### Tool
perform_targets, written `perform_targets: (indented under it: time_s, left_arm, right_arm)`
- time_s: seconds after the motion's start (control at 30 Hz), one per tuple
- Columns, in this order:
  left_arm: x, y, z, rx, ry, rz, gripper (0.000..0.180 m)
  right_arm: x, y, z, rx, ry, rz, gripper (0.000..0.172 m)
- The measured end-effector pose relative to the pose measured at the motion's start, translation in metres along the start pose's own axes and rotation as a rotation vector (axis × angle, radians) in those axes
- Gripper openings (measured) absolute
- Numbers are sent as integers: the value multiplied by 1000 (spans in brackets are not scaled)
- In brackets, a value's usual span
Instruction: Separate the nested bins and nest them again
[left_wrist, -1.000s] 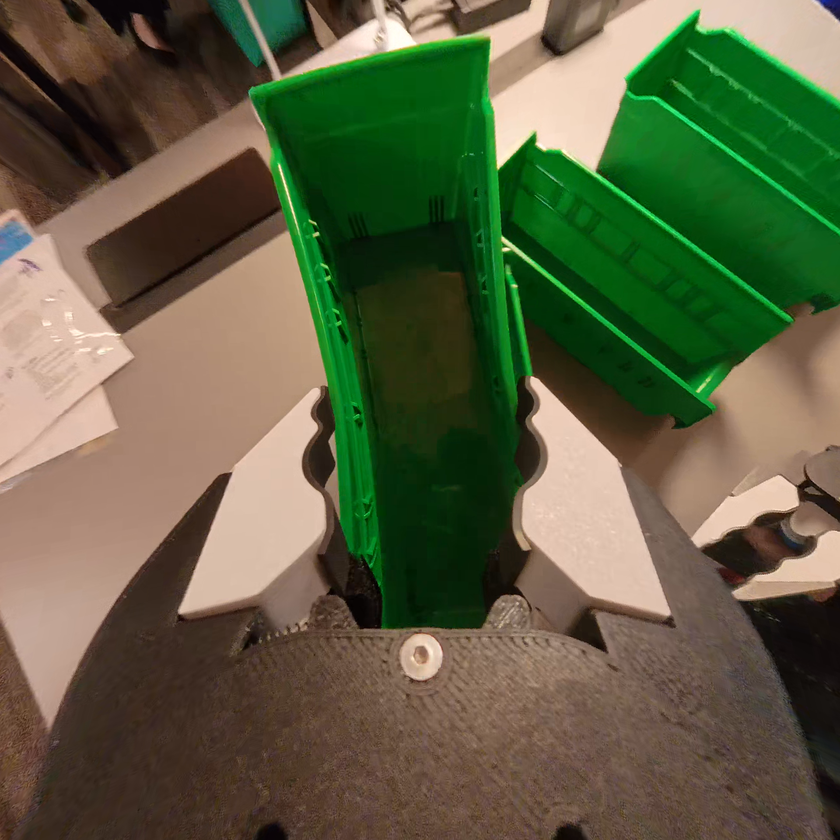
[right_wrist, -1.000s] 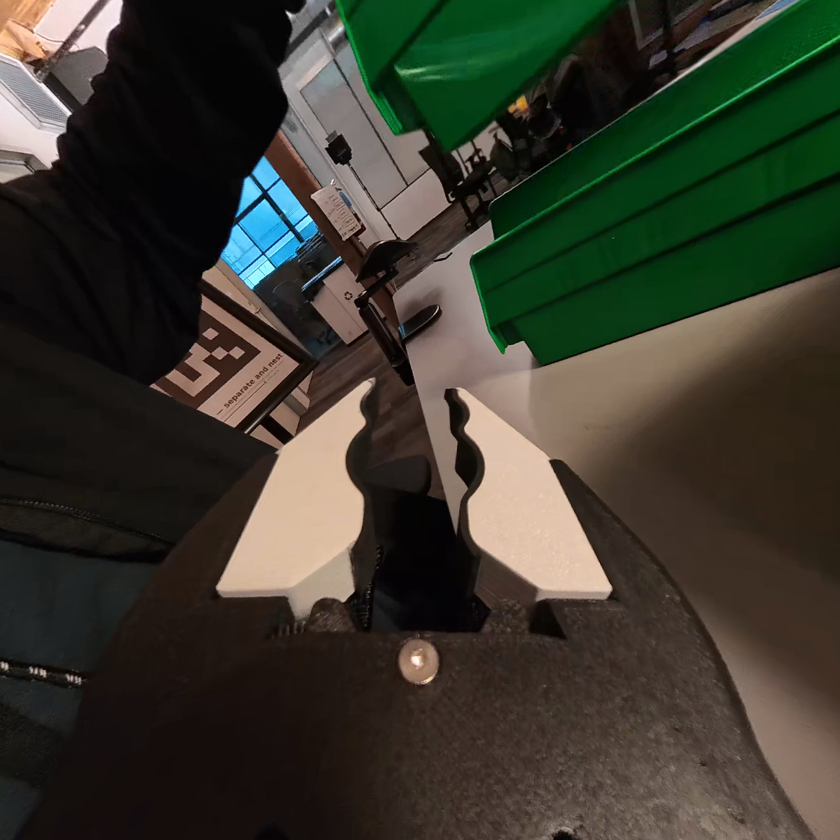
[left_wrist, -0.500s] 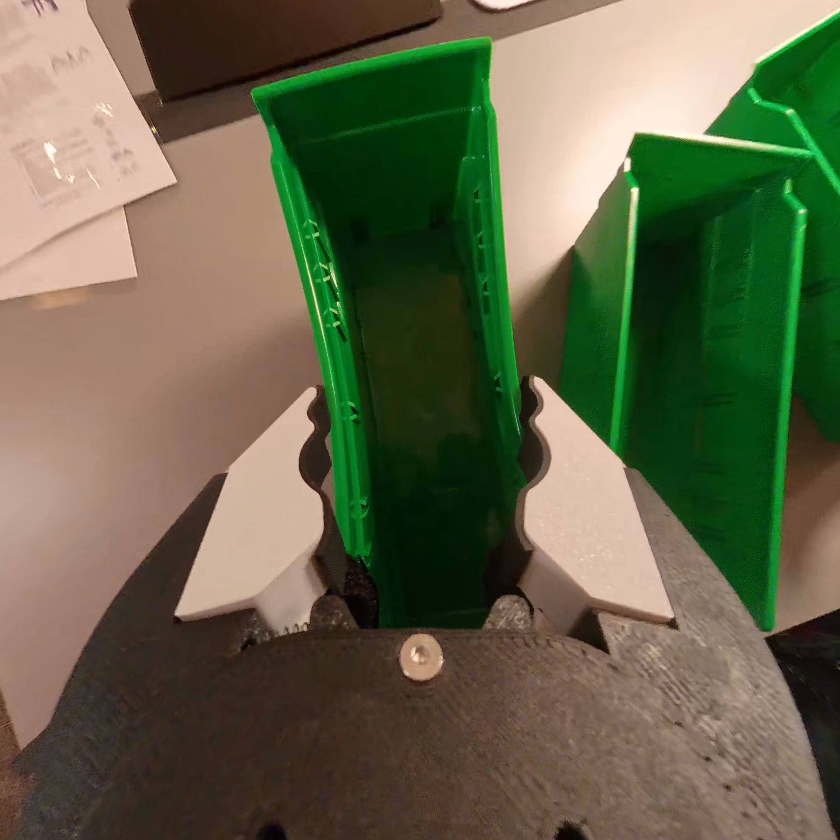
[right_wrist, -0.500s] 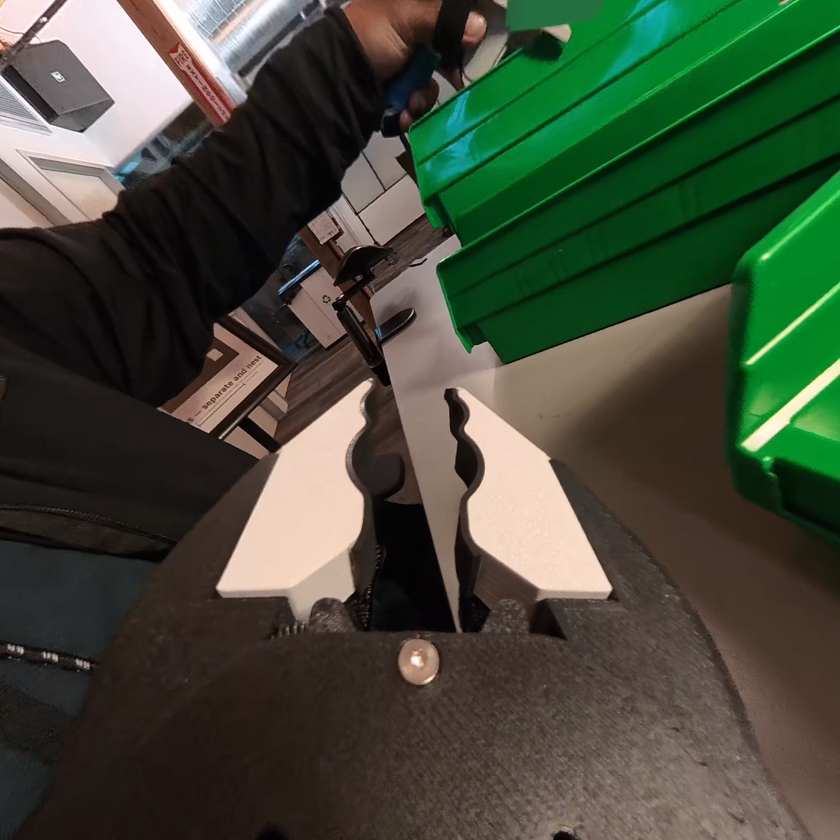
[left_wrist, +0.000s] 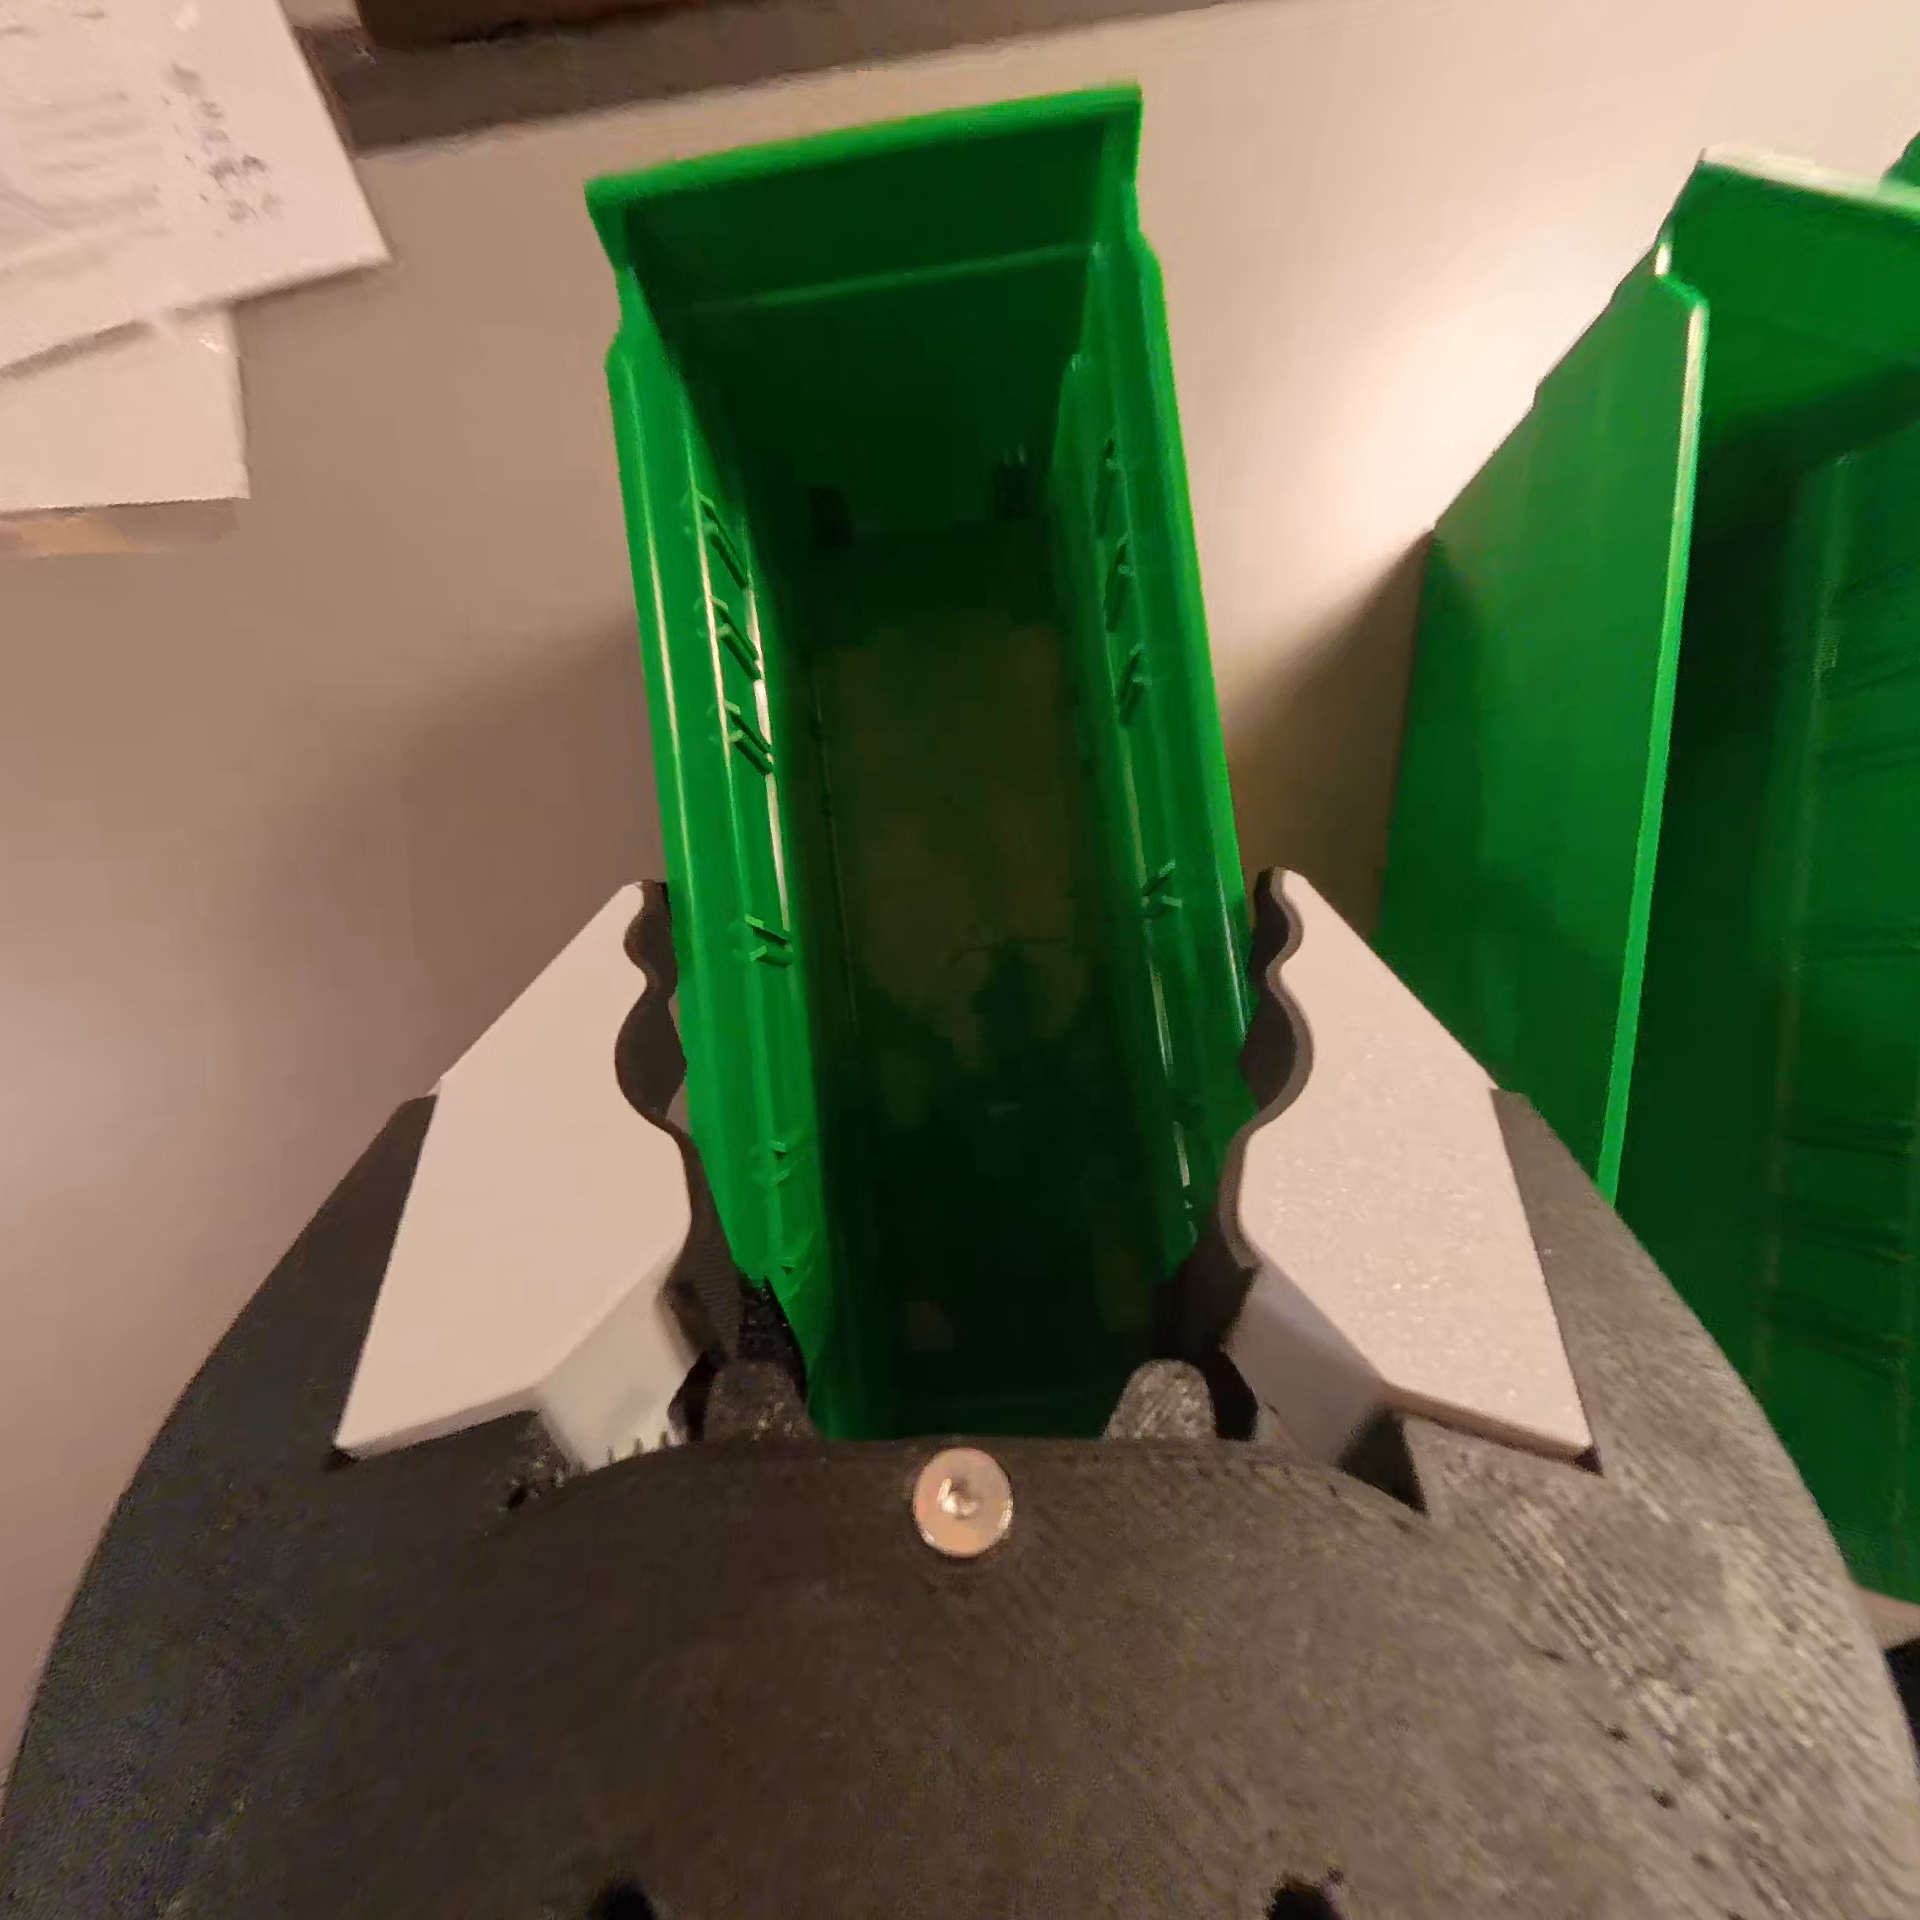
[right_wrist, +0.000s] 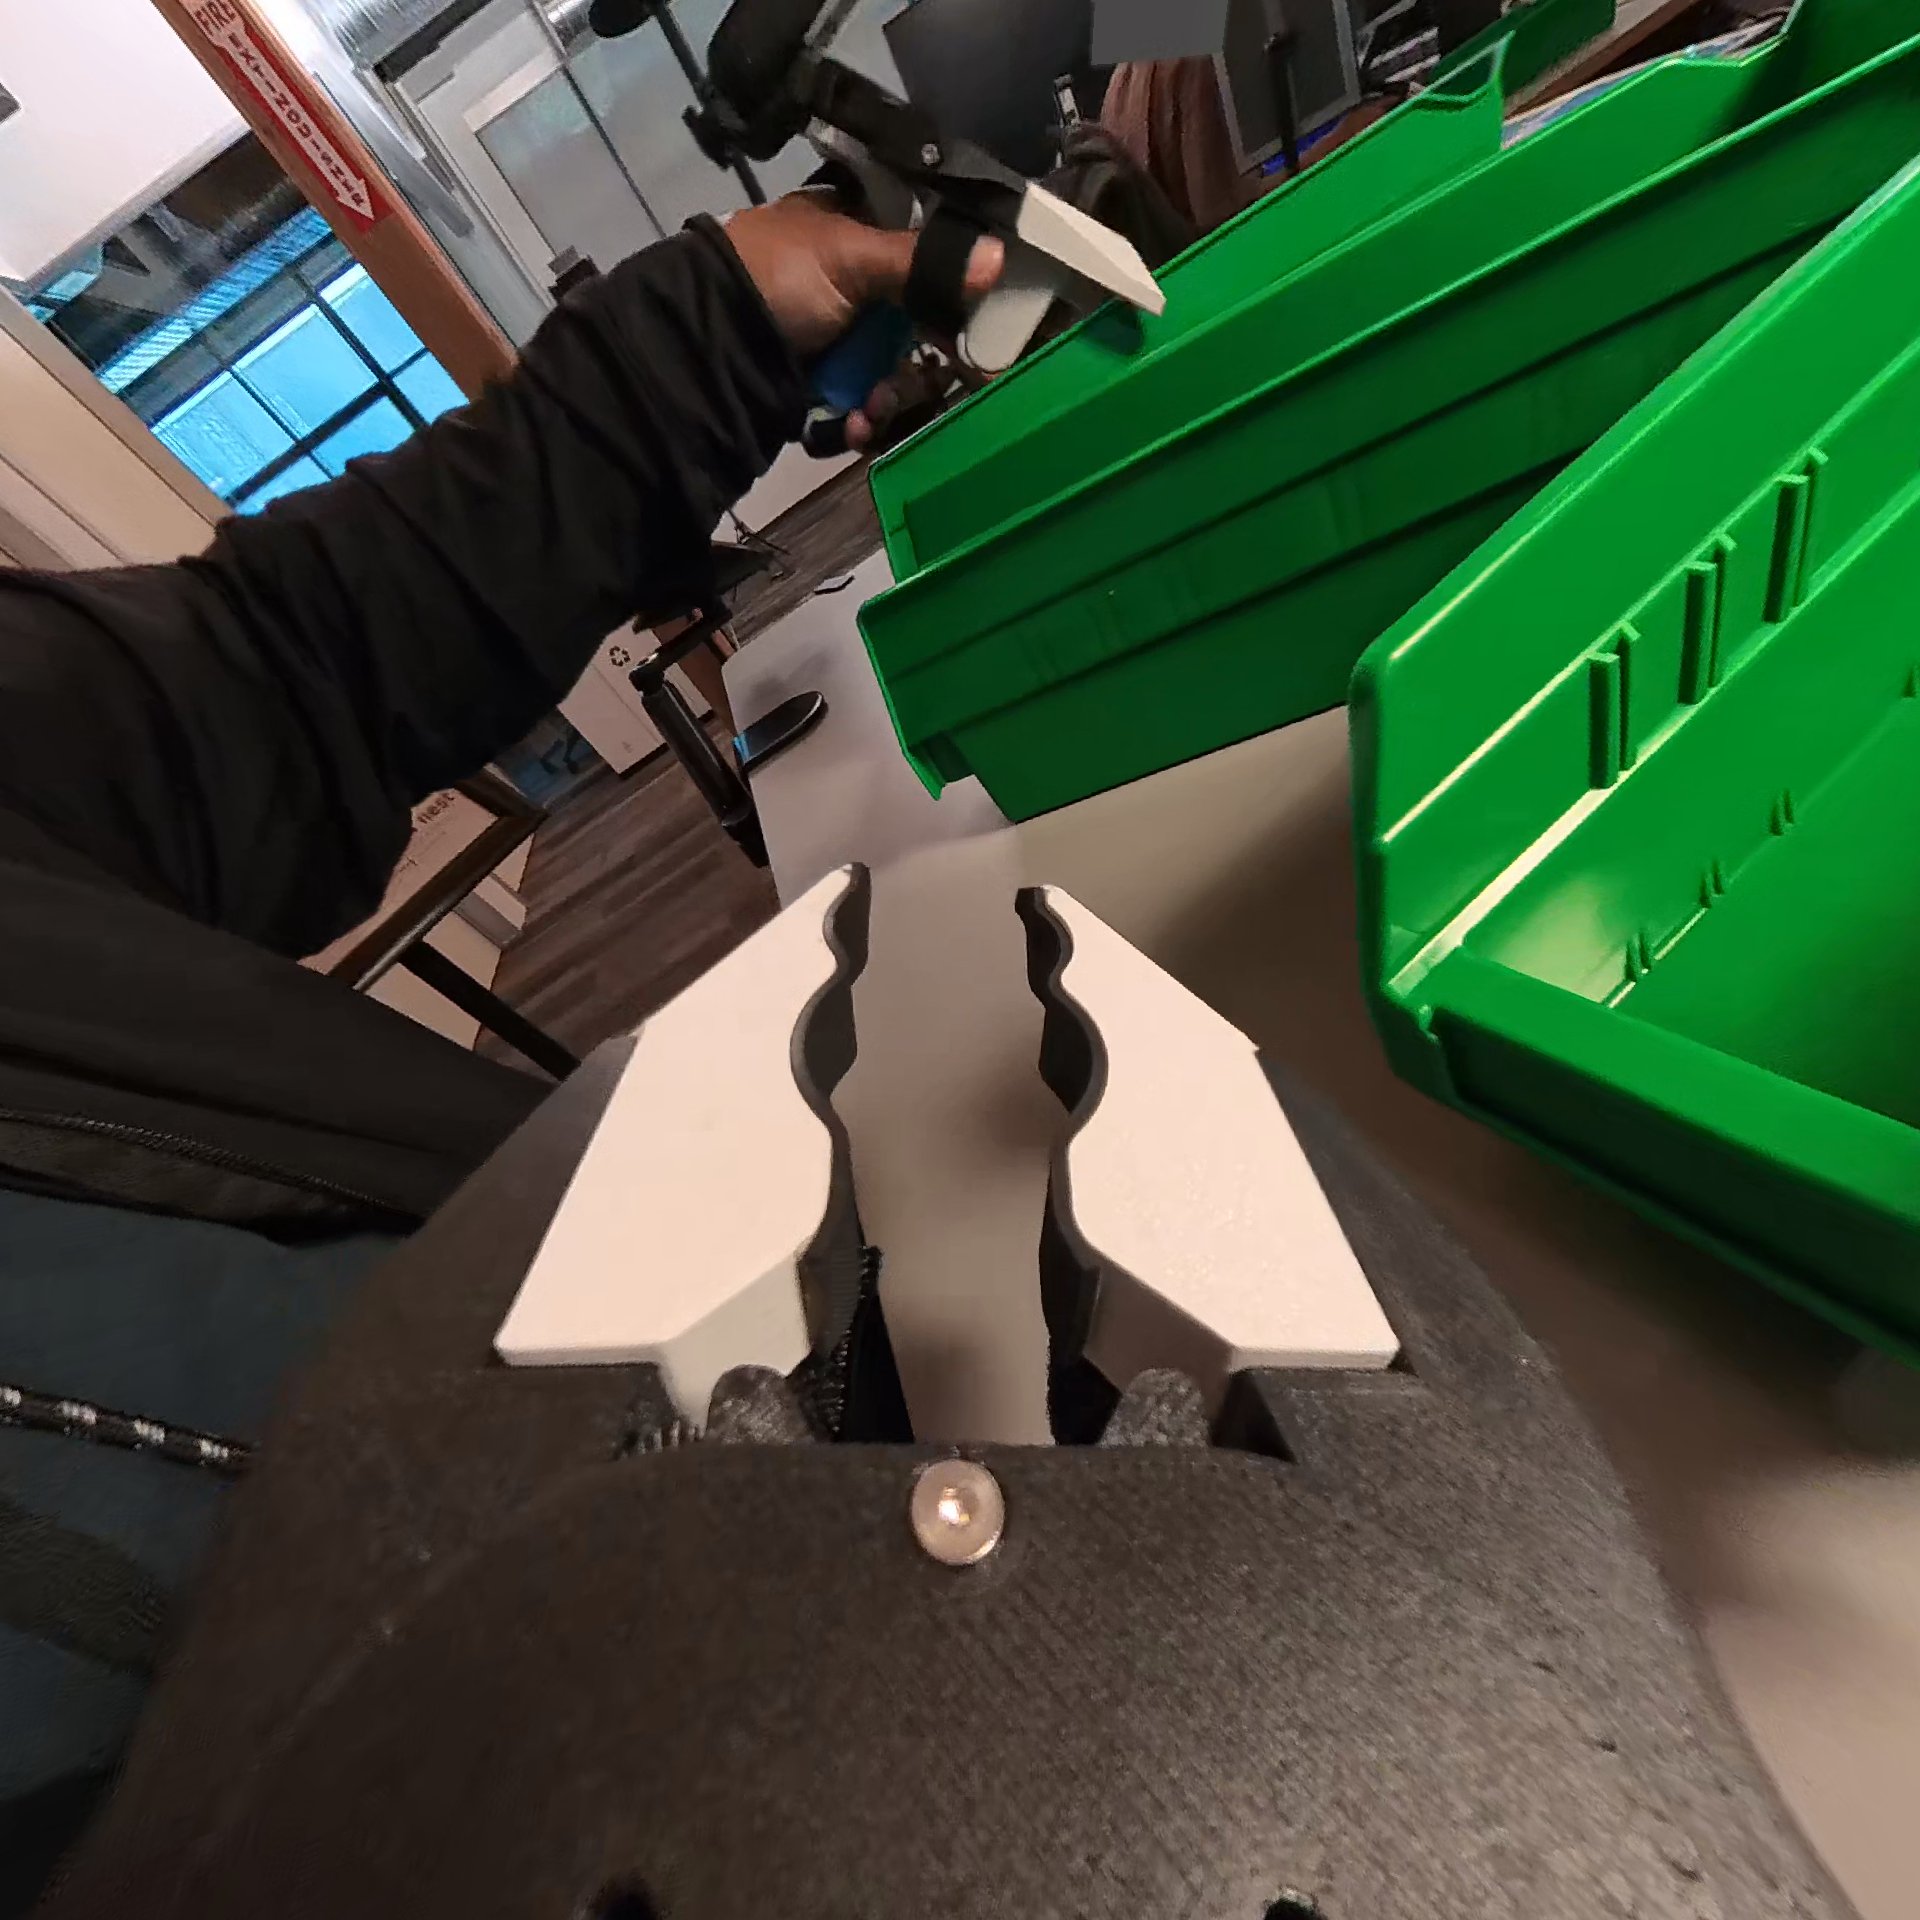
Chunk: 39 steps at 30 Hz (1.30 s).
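Note:
A green bin (left_wrist: 935, 727) stands on the table between my left gripper's (left_wrist: 958, 888) pads, open side towards the camera. The jaws are spread wide. The pads sit right beside the bin's side walls and do not squeeze them, so the gripper is open. In the right wrist view a finger (right_wrist: 1081, 260) of the left gripper sits over the near end of this bin (right_wrist: 1247, 343). A second green bin (left_wrist: 1558, 831) lies just to its right and also shows in the right wrist view (right_wrist: 1195, 644). A third green bin (right_wrist: 1662, 831) lies nearest my right gripper (right_wrist: 943, 888), which is open and empty low over the table.
White papers (left_wrist: 156, 208) lie at the table's (left_wrist: 312, 831) far left. A person's black sleeve (right_wrist: 416, 623) reaches across to the left gripper. The table's edge and the floor (right_wrist: 623, 904) lie left of my right gripper.
My left gripper brought the bin down to the table beside the other bins, then its jaws widened and the bin's bowed walls sprang back. My right gripper shifted over the table with its jaws unchanged.

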<state>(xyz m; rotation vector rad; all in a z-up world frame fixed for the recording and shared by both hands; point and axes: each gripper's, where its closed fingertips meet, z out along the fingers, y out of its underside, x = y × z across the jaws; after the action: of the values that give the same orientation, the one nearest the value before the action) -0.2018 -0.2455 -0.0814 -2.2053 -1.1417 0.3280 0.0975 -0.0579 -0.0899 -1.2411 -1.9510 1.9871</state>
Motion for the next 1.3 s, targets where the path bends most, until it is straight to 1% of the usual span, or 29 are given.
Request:
perform_targets:
  time_s: [0.1, 0.17, 0.23, 0.3, 0.33, 0.43, 0.47, 0.5, 0.57, 0.63, 0.73, 0.77, 0.8, 0.83, 0.93, 0.97, 1.07, 1.17, 1.23, 1.3]
  left_arm:
    - [5, -22, -34, 195, 6, 9, 108]
    - [24, -29, -65, 304, 57, 51, 108]
    - [54, -20, -92, 360, 139, 124, 109]
    - [90, 4, -110, 374, 221, 239, 108]
    - [106, 20, -114, 364, 238, 313, 108]
    - [144, 74, -115, 298, 272, 579, 103]
    - [154, 92, -114, 274, 286, 671, 99]
    - [160, 108, -110, 250, 289, 748, 97]
    - [166, 127, -99, 210, 274, 851, 93]
    - [171, 135, -85, 204, 268, 902, 89]
    - [174, 134, -64, 214, 216, 967, 76]
    - [175, 132, -57, 220, 189, 993, 69]
    - [177, 131, -51, 228, 167, 1019, 57]
    - [182, 131, -46, 236, 168, 1043, 52]
    - [196, 126, -35, 260, 164, 1060, 21]
    - [201, 125, -31, 264, 171, 1058, 16]
    - [219, 121, -21, 286, 234, 1022, 17]
    - [240, 116, -17, 319, 350, 939, 17]
    - [251, 112, -17, 339, 422, 860, 23]
    - [254, 107, -20, 359, 448, 796, 34]
  right_arm:
    - [3, 1, -6, -5, 6, -9, 31]
    - [7, 1, -12, -15, 22, -24, 32]
    - [15, 0, -21, -26, 53, -40, 32]
    - [24, -2, -34, -26, 94, -53, 32]
    - [29, -4, -41, -24, 116, -59, 32]
    - [40, -10, -61, -21, 173, -71, 32]
    - [44, -11, -66, -23, 191, -76, 32]
    - [47, -13, -71, -26, 209, -83, 32]
    - [53, -16, -81, -36, 249, -101, 32]
    - [60, -20, -91, -45, 297, -122, 33]
    - [70, -26, -107, -41, 361, -137, 34]
    - [73, -29, -112, -34, 381, -137, 34]
    - [75, -30, -116, -26, 397, -135, 34]
    - [77, -32, -120, -17, 410, -131, 34]
    - [78, -33, -124, 1, 422, -123, 34]
    - [78, -33, -124, 5, 425, -123, 34]
    - [79, -35, -122, 18, 427, -125, 34]
    - [81, -39, -121, 38, 426, -121, 34]
    - [84, -41, -122, 48, 433, -117, 34]
    - [88, -40, -124, 48, 452, -118, 37]
